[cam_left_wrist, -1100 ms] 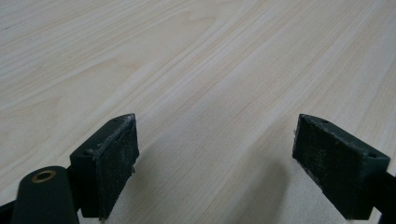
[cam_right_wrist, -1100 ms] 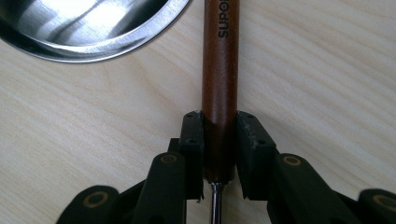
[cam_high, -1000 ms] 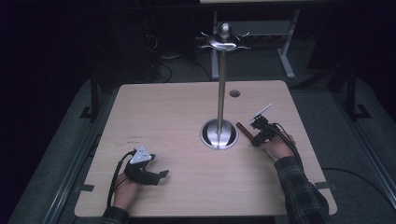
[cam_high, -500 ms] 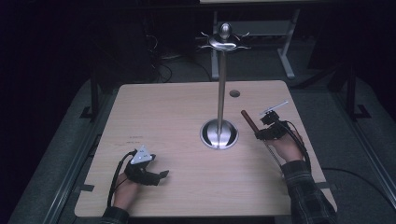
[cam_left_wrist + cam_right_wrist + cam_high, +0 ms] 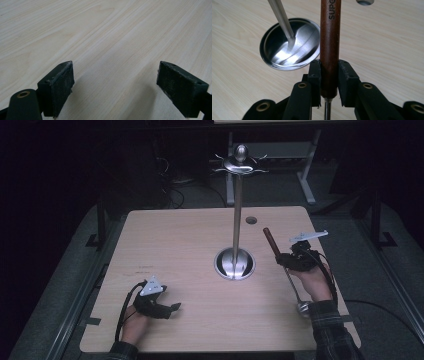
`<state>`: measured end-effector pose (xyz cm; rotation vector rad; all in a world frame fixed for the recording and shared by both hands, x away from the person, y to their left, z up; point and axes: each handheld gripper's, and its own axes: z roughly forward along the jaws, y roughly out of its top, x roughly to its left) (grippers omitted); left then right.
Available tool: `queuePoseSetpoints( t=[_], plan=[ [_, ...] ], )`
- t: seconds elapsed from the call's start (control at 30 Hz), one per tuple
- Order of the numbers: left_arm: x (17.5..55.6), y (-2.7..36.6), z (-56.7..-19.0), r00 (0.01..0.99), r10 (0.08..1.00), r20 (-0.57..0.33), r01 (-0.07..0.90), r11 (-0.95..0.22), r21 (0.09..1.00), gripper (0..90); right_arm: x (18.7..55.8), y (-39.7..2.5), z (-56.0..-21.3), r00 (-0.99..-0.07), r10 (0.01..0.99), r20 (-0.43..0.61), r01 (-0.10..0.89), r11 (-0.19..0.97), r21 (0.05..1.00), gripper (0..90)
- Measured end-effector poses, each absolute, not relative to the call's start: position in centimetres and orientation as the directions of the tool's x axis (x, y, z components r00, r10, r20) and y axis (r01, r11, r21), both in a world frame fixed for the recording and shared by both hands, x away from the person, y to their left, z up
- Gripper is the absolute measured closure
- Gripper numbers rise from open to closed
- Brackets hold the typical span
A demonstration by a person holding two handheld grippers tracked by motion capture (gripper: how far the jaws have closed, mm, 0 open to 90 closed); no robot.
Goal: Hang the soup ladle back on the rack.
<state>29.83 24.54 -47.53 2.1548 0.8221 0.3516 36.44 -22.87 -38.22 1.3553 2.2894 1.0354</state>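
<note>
While clamped by the right gripper (image 5: 286, 261) near the table's (image 5: 190, 245) right edge, wooden-handled spoon (image 5: 272, 243) risked striking the stand's pole (image 5: 237, 220); left gripper (image 5: 172, 309) agape.

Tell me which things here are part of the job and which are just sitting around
In the job: wooden-handled ladle, clamped in the right gripper; metal hanging stand with hooks on top.

Sitting around: left gripper, open on the bare table; cable hole.

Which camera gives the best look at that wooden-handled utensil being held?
The right gripper view: the brown wooden handle stands clamped between the right gripper and its lettering shows. The high view shows the whole utensil, small and dim, its metal end near the person's wrist.
</note>
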Motion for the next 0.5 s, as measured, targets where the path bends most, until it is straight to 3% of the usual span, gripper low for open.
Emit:
queuePoseSetpoints(
  t=[0.5],
  plan=[
    [29.8, 24.6, -47.5, 0.756, 0.654, -0.011, 0.435, -0.491, 0.755, 14.0, 34.8, -22.7, -35.3, -0.592, 0.795, 0.131, 0.526, 0.257, 0.811, 74.1]
  ],
)
